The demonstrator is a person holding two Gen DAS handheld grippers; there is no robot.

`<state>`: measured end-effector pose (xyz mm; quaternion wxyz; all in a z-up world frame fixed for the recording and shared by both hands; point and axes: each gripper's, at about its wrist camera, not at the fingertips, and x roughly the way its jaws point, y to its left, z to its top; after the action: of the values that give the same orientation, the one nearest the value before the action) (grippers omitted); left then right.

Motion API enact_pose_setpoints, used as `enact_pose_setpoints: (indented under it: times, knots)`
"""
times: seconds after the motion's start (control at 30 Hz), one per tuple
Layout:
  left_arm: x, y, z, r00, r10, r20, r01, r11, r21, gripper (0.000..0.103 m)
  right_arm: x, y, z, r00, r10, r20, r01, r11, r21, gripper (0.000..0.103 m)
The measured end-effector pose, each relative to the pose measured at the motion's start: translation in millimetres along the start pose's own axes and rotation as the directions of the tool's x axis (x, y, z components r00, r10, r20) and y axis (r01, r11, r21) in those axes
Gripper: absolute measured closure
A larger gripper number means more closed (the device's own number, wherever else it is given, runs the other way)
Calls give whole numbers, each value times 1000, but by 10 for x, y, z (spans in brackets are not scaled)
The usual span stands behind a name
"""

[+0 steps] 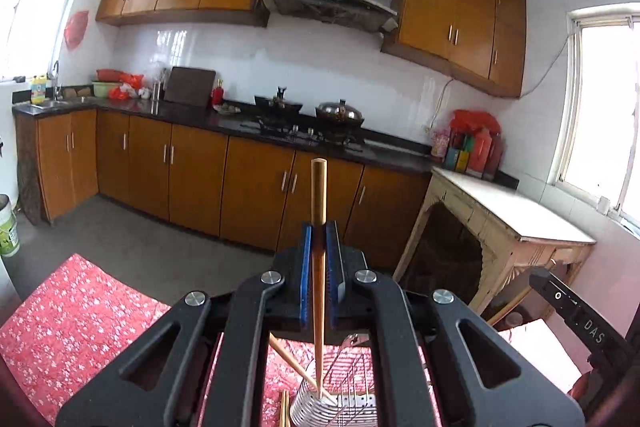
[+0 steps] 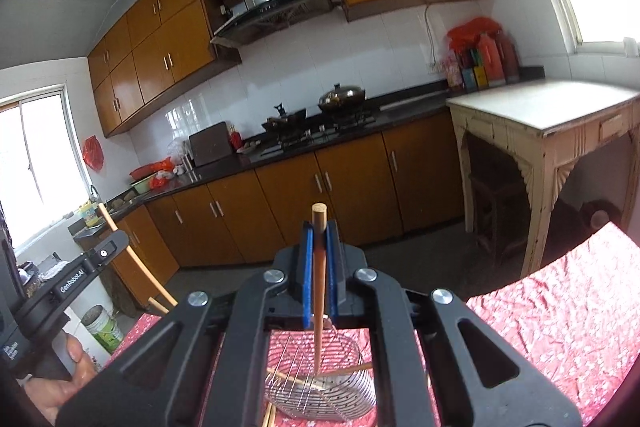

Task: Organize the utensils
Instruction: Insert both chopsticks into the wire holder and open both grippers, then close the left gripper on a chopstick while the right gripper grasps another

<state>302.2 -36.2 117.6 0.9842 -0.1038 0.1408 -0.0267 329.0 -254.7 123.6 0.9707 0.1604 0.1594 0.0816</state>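
My left gripper (image 1: 319, 227) is shut on a wooden chopstick (image 1: 319, 195) held upright, its lower end reaching down into a metal wire utensil holder (image 1: 320, 407) on the red floral tablecloth (image 1: 72, 315). Another chopstick (image 1: 296, 367) leans in the holder. My right gripper (image 2: 319, 227) is shut on a second wooden chopstick (image 2: 319, 251), also upright, its lower tip over the same metal holder (image 2: 320, 391), where loose chopsticks (image 2: 352, 369) lie. The left gripper's body (image 2: 72, 279) shows at the left of the right wrist view, with a chopstick (image 2: 120, 239) in it.
The table wears the red cloth (image 2: 560, 327). Beyond lie a grey floor, brown kitchen cabinets (image 1: 200, 167) with a stove and pans (image 1: 340, 113), and a cream side table (image 1: 512, 219) on the right. A white bucket (image 1: 8, 227) stands at the left.
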Motion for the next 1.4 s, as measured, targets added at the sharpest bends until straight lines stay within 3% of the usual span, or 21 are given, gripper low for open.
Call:
enact_pose_setpoints:
  times: [0.23,0.37,0.4,0.47,0.63,0.93,1.07,1.2,1.4]
  knots:
    - [150,38,-120,997,-1,-76,2,1000,9,96,147,-49,-136,998,-5,-57,6,1000,10,95]
    - [198,36,-139,993,6,-120,-3,1000,23,96,193,-28,-183,996,-49,-73,48,999,-16,93]
    - [207,30,-133,992,9,-128,-6,1000,30,96,191,-35,-186,995,-70,-68,69,997,-16,90]
    - [201,8,-125,990,22,-136,-15,999,49,94,163,-68,-177,994,-94,-53,94,996,-7,70]
    - [72,-3,-92,991,71,-117,-61,994,86,66,57,-175,-158,990,-134,-43,134,991,9,70]
    - [-300,26,-35,992,90,-93,-80,992,100,64,-344,-331,-220,980,-198,-28,199,980,15,67]
    - [-563,115,-84,992,103,-78,-94,990,106,61,-581,-481,-391,972,-229,-48,230,973,17,67]
    - [-823,292,-259,988,128,-85,-118,986,115,51,-745,-683,-656,961,-262,-87,265,964,26,67]
    - [-888,706,-825,968,159,-194,-137,983,121,48,-672,-952,-1266,931,-301,-207,311,950,15,67]
